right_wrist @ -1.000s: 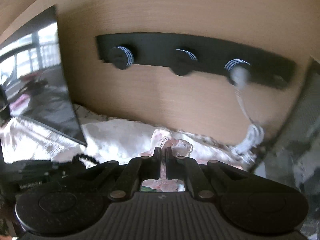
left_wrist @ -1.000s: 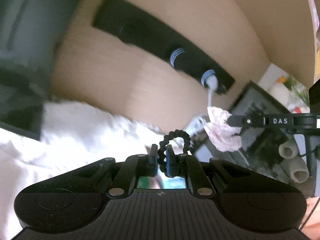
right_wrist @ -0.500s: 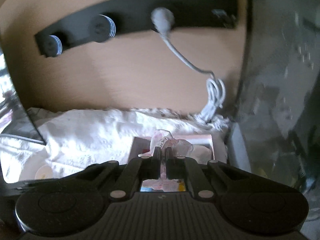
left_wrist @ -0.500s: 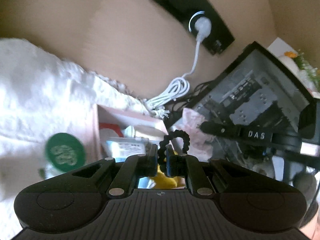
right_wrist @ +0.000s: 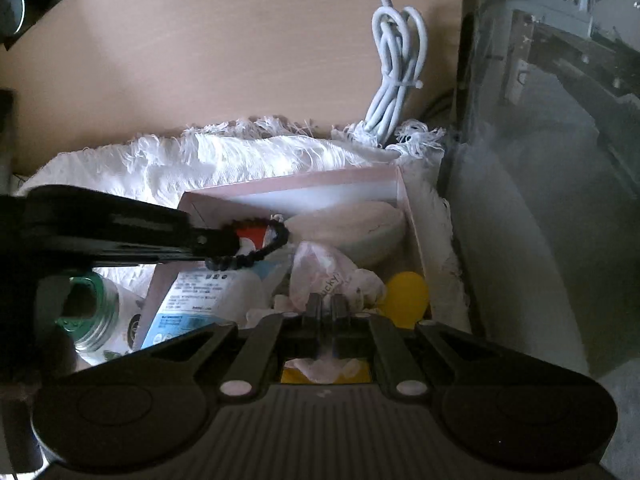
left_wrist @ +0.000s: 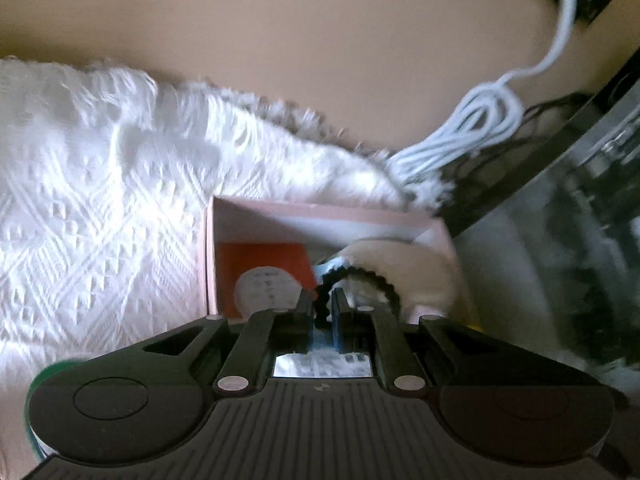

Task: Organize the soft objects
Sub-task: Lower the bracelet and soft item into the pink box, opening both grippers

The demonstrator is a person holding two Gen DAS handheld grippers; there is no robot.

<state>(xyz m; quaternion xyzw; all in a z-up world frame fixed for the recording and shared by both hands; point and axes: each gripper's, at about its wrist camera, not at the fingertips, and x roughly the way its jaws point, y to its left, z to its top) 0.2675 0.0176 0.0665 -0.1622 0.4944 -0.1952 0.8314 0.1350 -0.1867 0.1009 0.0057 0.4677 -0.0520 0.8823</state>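
My left gripper (left_wrist: 322, 309) is shut on a black coiled hair tie (left_wrist: 360, 280) and holds it over the open pink box (left_wrist: 320, 211). From the right wrist view the same hair tie (right_wrist: 256, 246) hangs over the box (right_wrist: 304, 184), pinched by the left gripper (right_wrist: 216, 246). My right gripper (right_wrist: 325, 312) is shut on a crumpled pink and white cloth (right_wrist: 328, 276), also above the box. Inside lie a cream round pad (right_wrist: 348, 230), a blue and white packet (right_wrist: 200, 296) and a yellow ball (right_wrist: 406, 294).
The box sits on a white textured cloth (left_wrist: 88, 200) against a tan wall. A coiled white cable (right_wrist: 394, 80) hangs behind it. A clear computer case (right_wrist: 540, 160) stands to the right. A green-rimmed jar (right_wrist: 86, 320) is left of the box.
Both grippers have tipped down and moved closer to the pink box, still holding the hair tie and the cloth. The black wall strip has slid out of view.
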